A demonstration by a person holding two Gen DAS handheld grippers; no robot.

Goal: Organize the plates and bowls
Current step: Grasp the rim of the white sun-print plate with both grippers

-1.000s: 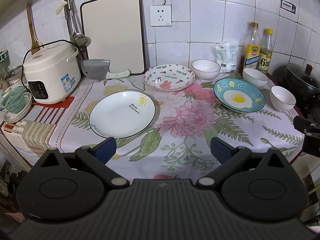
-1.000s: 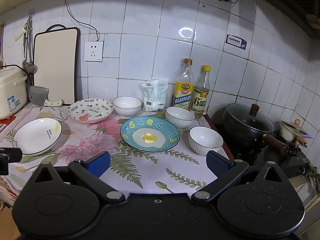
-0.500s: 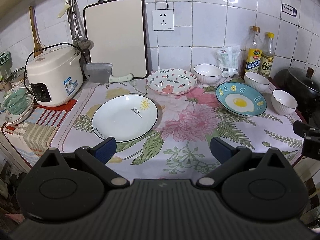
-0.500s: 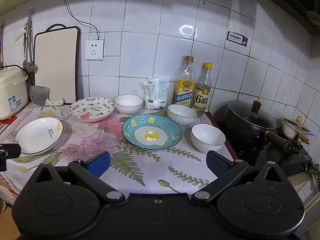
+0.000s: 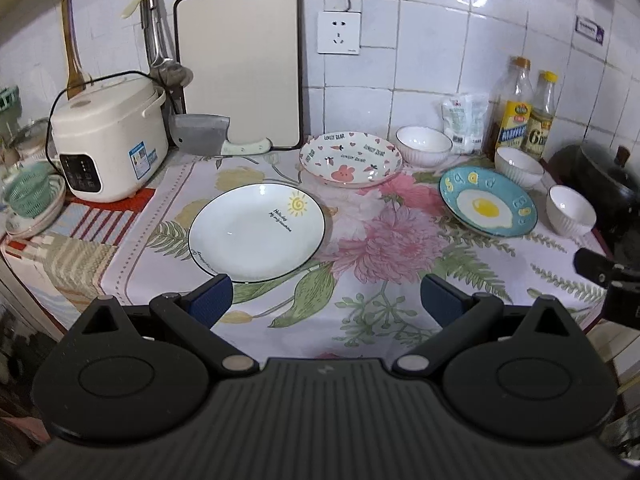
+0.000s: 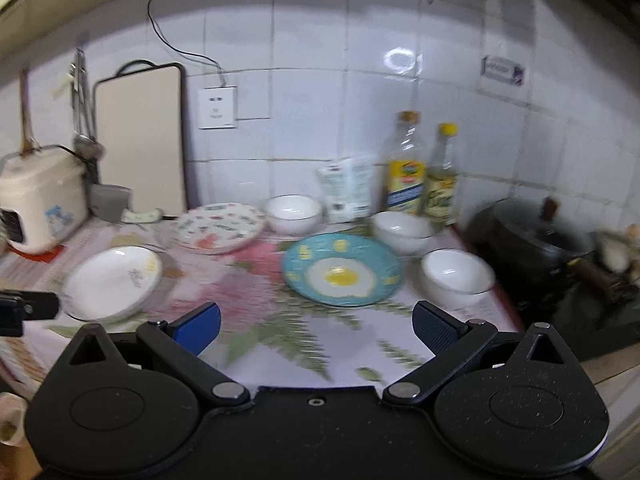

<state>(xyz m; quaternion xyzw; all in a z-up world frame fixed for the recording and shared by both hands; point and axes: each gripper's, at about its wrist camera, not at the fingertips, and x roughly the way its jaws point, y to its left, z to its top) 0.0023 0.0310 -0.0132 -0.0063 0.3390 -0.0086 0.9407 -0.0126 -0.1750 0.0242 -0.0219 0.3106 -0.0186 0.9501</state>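
On the floral cloth lie a white sun plate (image 5: 256,232) (image 6: 114,282), a pink rabbit plate (image 5: 350,158) (image 6: 218,227) and a blue egg plate (image 5: 487,207) (image 6: 342,269). Three white bowls stand at the back (image 5: 423,145) (image 6: 294,213), beside the bottles (image 5: 518,166) (image 6: 404,230) and at the right edge (image 5: 570,210) (image 6: 456,276). My left gripper (image 5: 326,300) is open and empty, just before the sun plate. My right gripper (image 6: 316,326) is open and empty, before the egg plate; it also shows in the left wrist view (image 5: 608,276).
A rice cooker (image 5: 106,132) stands at the left, with a cleaver (image 5: 204,140) and cutting board (image 5: 240,68) against the wall. Two bottles (image 5: 528,114) and a packet (image 5: 464,120) stand at the back right. A black pot (image 5: 600,184) (image 6: 532,240) sits beyond the right edge.
Both grippers have drawn back and risen slightly, so the counter looks farther off. The right wrist view has swung and is now blurred. No dish has moved.
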